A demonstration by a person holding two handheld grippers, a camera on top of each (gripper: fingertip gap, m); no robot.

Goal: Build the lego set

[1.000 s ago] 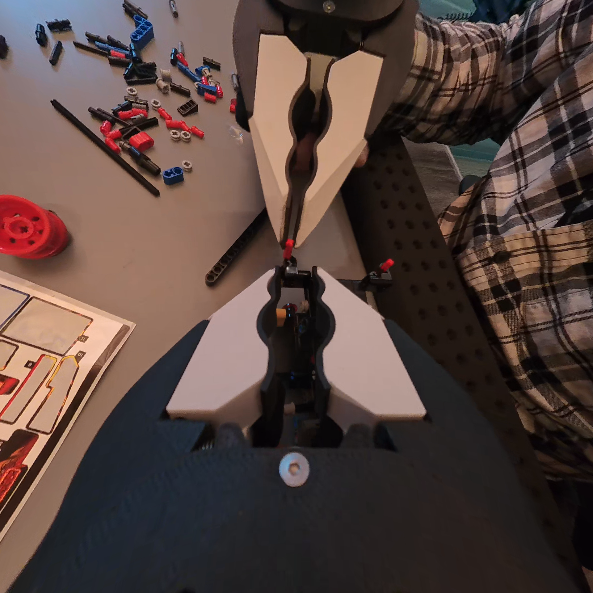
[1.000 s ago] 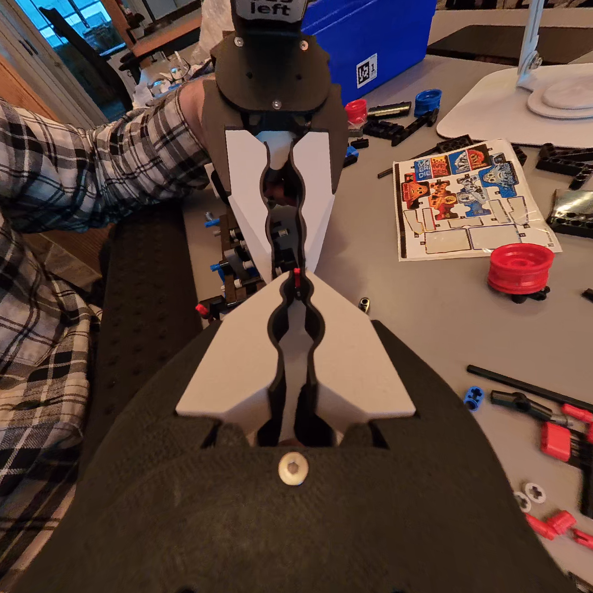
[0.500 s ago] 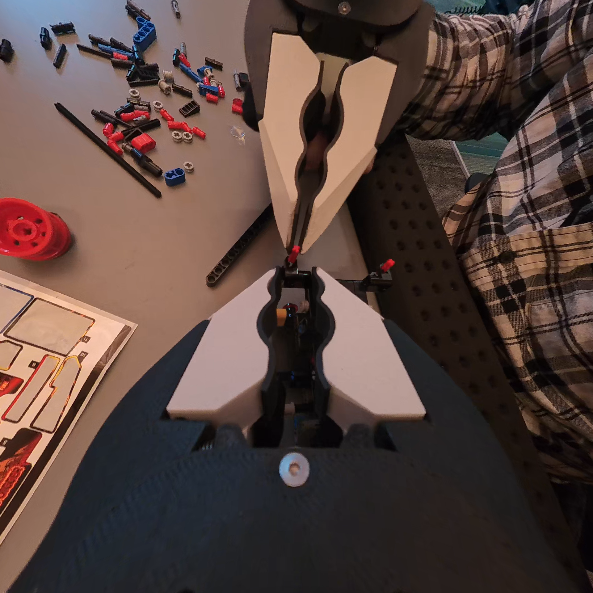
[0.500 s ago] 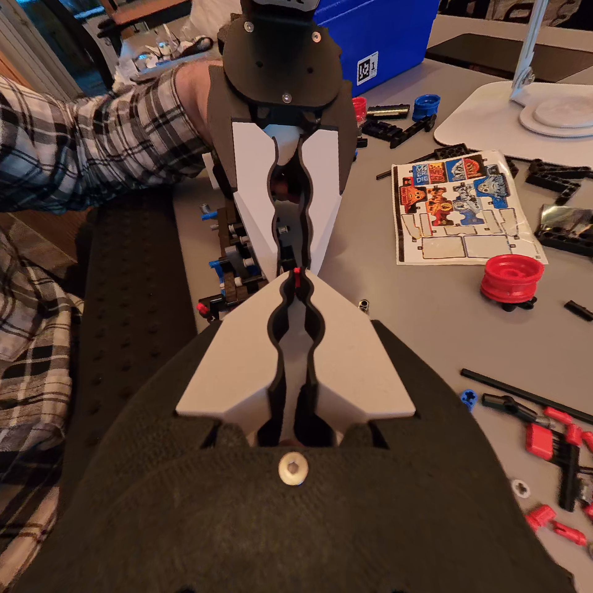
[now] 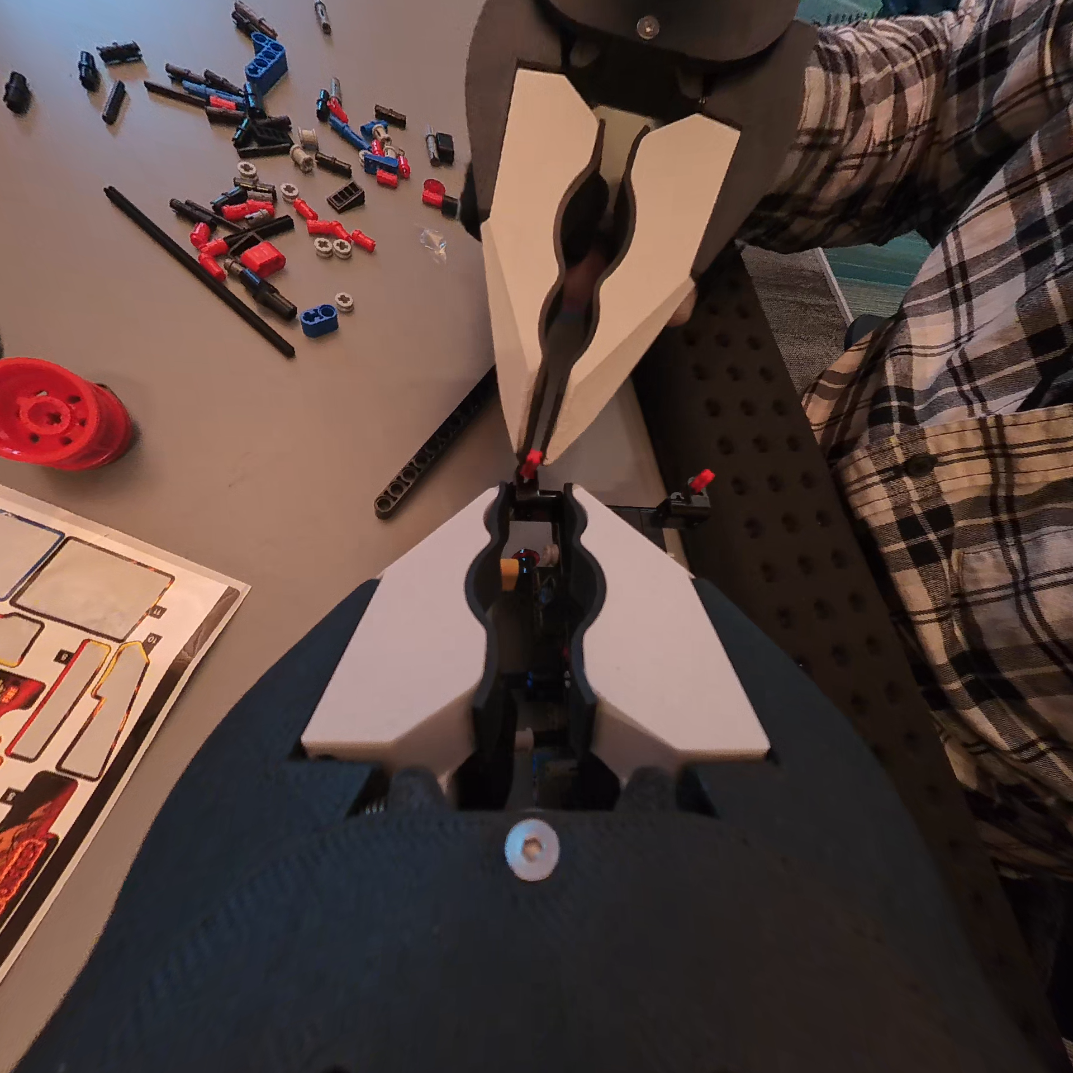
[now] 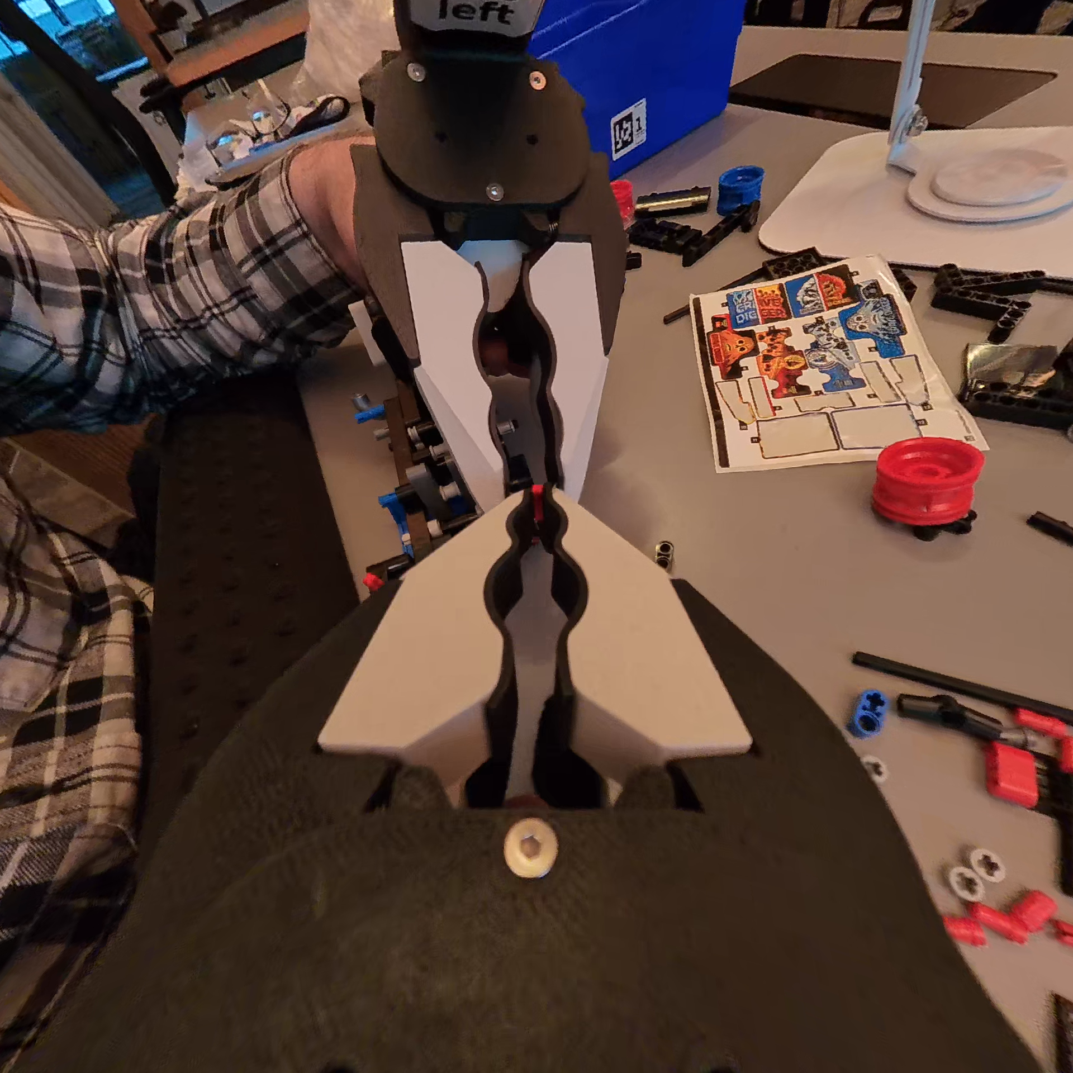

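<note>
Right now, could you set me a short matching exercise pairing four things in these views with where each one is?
Things:
1. red pin
2. partly built lego frame
3. red wheel rim
4. sticker sheet

Places:
A. flat on the table, beyond the red wheel rim
B. held in the left tool
C. pinched at the tip of the right tool
D. standing on the table, just in front of the sheet

Pairs: 1-C, 2-B, 3-D, 4-A

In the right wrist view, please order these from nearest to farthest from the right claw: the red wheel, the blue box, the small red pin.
1. small red pin, held at the right claw tips
2. red wheel, to the right on the table
3. blue box, far back, behind the left claw
</note>
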